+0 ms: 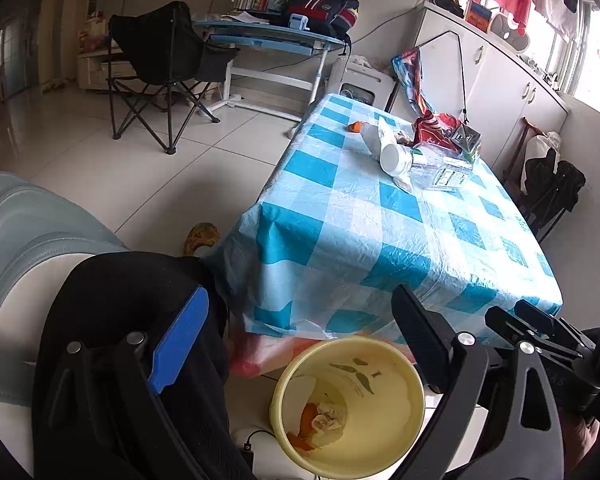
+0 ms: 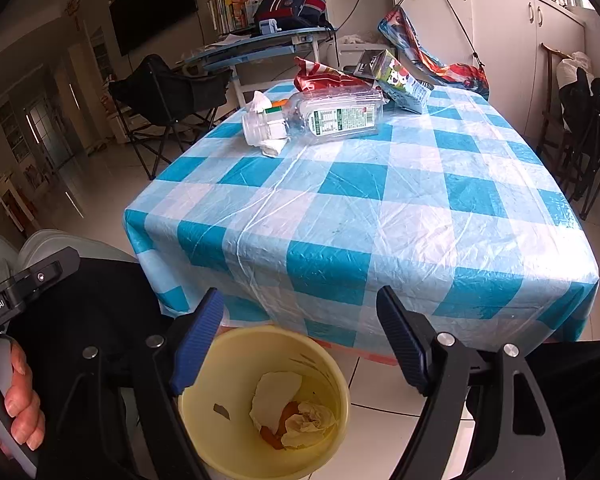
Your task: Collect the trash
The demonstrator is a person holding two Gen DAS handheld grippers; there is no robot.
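**Hazards at the bin, and gripper condition**

Remaining trash lies in a loose heap at the far end of the table point(image 2: 380, 216), well apart from the yellow bin point(image 2: 228, 364) on the floor below the near edge. The heap holds a clear plastic bottle point(image 2: 332, 114), a white cup point(image 2: 256, 128) on its side, a red wrapper point(image 2: 320, 76), a carton point(image 2: 396, 76) and crumpled tissue point(image 2: 274, 147) — all touching or overlapping.

Likely faults:
- The bottle lies on its side on a slick plastic cloth; a glancing grip would probably roll it or push it into the heap.
- Pulling one item may drag neighbours off the table edge.
- The bin is light-looking and stands close to the table skirt; a knock from either tool could tip it.
- An orange scrap point(image 1: 355, 126) sits apart from the heap and may be overlooked.

Gripper condition:
- Left gripper point(image 1: 300, 344): jaws spread wide, nothing between them, poised above the bin.
- Right gripper point(image 2: 300, 340): jaws likewise well apart and empty — also over the bin, which already holds tissue and peel.
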